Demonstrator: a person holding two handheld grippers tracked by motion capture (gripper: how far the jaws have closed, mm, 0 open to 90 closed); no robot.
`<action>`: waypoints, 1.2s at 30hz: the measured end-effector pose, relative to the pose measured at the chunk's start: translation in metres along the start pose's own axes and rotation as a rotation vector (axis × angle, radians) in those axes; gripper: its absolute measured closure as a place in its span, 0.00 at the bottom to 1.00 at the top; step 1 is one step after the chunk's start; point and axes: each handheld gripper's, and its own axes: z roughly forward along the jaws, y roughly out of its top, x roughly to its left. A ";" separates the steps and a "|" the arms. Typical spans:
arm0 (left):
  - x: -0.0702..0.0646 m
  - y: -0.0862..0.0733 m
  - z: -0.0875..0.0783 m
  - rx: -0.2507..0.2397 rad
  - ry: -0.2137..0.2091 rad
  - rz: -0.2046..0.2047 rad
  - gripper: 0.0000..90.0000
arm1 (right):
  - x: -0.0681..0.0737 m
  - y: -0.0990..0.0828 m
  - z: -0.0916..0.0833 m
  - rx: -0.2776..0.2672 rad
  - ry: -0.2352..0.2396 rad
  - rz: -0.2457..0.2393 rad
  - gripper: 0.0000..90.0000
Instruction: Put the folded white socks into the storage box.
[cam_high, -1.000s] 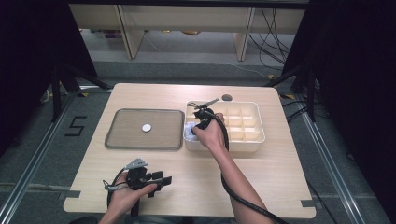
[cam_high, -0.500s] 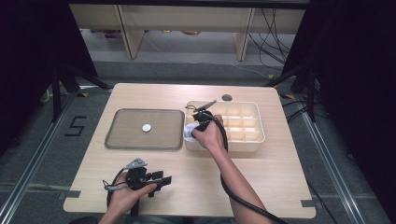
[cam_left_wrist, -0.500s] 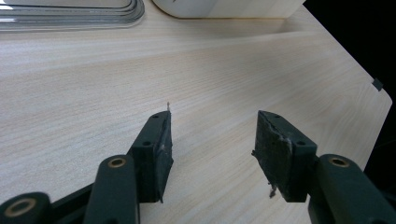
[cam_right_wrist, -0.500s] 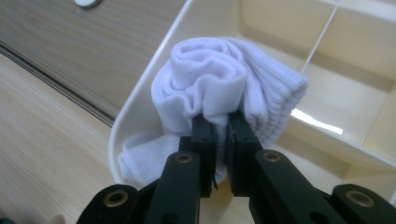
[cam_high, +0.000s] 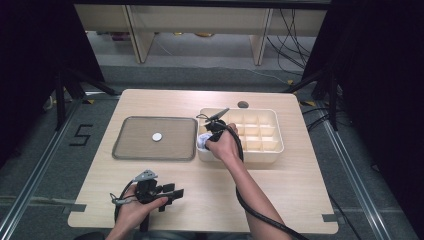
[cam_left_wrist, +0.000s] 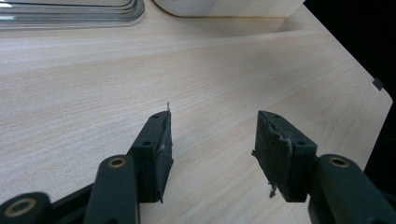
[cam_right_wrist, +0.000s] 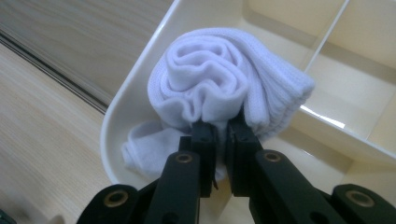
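A rolled white sock (cam_right_wrist: 210, 88) lies in the near-left corner compartment of a cream divided box (cam_right_wrist: 135, 77). My right gripper (cam_right_wrist: 221, 128) is shut on a fold of the sock's fabric, with both pads pinching the cloth. From the high view, the right gripper (cam_high: 209, 136) is at the box's (cam_high: 240, 111) left end, with the sock (cam_high: 202, 141) showing white just below the hand. My left gripper (cam_high: 172, 192) rests near the table's front left. Its jaws (cam_left_wrist: 212, 121) stand open over bare wood with nothing between them.
A shallow clear tray (cam_high: 135, 150) sits left of the box with a small white disc (cam_high: 157, 136) in it. The box's other compartments look vacant. A dark round hole (cam_high: 243, 104) is in the tabletop behind the box. The table's right corner (cam_left_wrist: 373, 84) is near.
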 end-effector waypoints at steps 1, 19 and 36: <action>0.000 0.000 0.000 0.000 0.001 0.000 0.51 | 0.001 0.000 0.000 0.007 0.000 0.012 0.93; 0.000 0.000 0.000 -0.007 -0.002 0.002 0.51 | -0.009 0.009 -0.028 -0.148 -0.033 0.054 0.49; 0.000 0.001 0.002 -0.013 -0.004 0.007 0.51 | -0.004 0.004 -0.014 -0.105 -0.039 -0.074 0.81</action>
